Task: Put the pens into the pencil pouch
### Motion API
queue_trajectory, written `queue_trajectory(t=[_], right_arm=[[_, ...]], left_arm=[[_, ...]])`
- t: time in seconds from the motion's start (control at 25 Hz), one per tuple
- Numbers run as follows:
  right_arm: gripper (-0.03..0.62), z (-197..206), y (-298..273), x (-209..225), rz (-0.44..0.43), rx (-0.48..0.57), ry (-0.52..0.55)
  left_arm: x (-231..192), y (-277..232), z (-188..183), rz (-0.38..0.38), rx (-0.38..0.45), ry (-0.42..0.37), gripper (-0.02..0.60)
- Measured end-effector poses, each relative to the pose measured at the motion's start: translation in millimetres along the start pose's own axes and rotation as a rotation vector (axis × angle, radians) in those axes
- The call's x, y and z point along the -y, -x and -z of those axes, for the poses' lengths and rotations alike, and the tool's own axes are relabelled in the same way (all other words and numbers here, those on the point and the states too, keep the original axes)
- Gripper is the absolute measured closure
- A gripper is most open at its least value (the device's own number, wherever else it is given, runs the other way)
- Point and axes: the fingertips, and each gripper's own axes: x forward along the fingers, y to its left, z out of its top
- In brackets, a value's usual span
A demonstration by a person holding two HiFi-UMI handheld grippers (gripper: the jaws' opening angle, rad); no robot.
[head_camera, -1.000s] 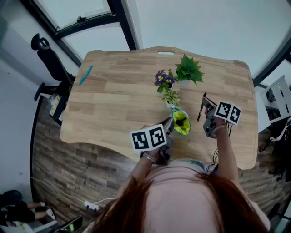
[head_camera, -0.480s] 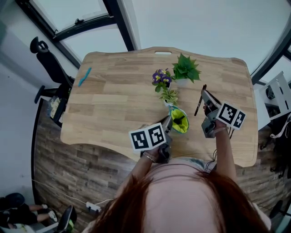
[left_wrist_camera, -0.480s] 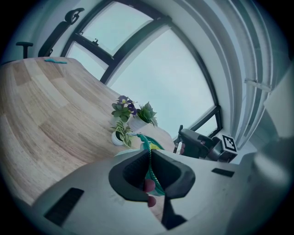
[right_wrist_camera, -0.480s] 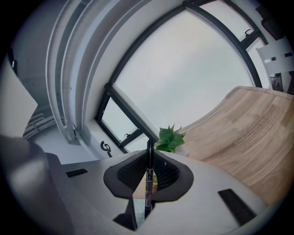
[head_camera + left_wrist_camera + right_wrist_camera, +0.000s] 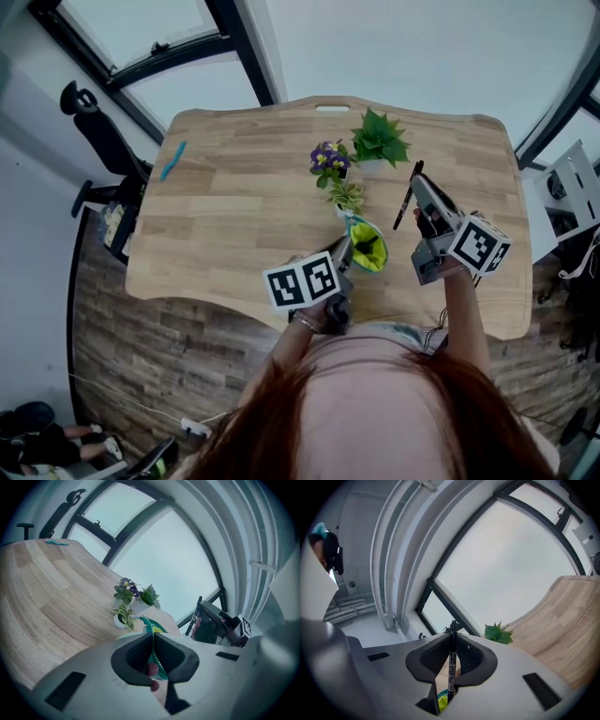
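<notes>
**Item: pen-to-pouch transfer, mid-carry.**

- Desk [image 5: 234, 202] — pale wood with a curved front edge. Three small potted plants [image 5: 349, 197] clustered near its middle.
- Pencil pouch [image 5: 367, 251] — yellow-green with a teal zip. It stood on the desk near the front edge, just in front of the smallest plant, with its mouth open upward.
- Left gripper [image 5: 346, 247] — jaws almost fully together, pinching the zipped rim of the pouch. The left gripper view showed the teal zip running straight through the narrow gap.
- Right gripper [image 5: 417, 189] — jaws drawn in to a slim gap and clamped on the barrel of a black pen [image 5: 407, 197]. The pen crossed the jaws, projecting past them at both ends. In the head view it was to the right of the pouch and apart from it.
- Teal object [image 5: 174, 157] — slim, lying well apart at the desk's far left corner. It was possibly another pen, but too small to confirm.

**Step in hand (judged):** the black pen was gripped and in transit, not yet over the pouch.

**Next move calls for:**
- Bring the pen leftward over the open mouth.
- Tilt it so one end points down into the opening.
- Lower it in, and only then part the right jaws.
- Keep the left grip firm throughout, so the rim stays open and the pouch does not tip.
</notes>
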Motion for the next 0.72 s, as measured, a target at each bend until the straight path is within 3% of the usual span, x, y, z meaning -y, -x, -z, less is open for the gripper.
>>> queue_trajectory(t=[0.32, 0.72], right_arm=[[0.554, 1.4, 0.2, -25.9, -0.117, 0.051, 0.015], [0.556, 22.8, -2.7, -49.7, -0.224, 0.037, 0.170]], left_arm=[[-0.6, -0.1, 0.2, -0.003, 0.005, 0.002, 0.569], [0.4, 0.3, -1.0, 0.000, 0.015, 0.010, 0.569]])
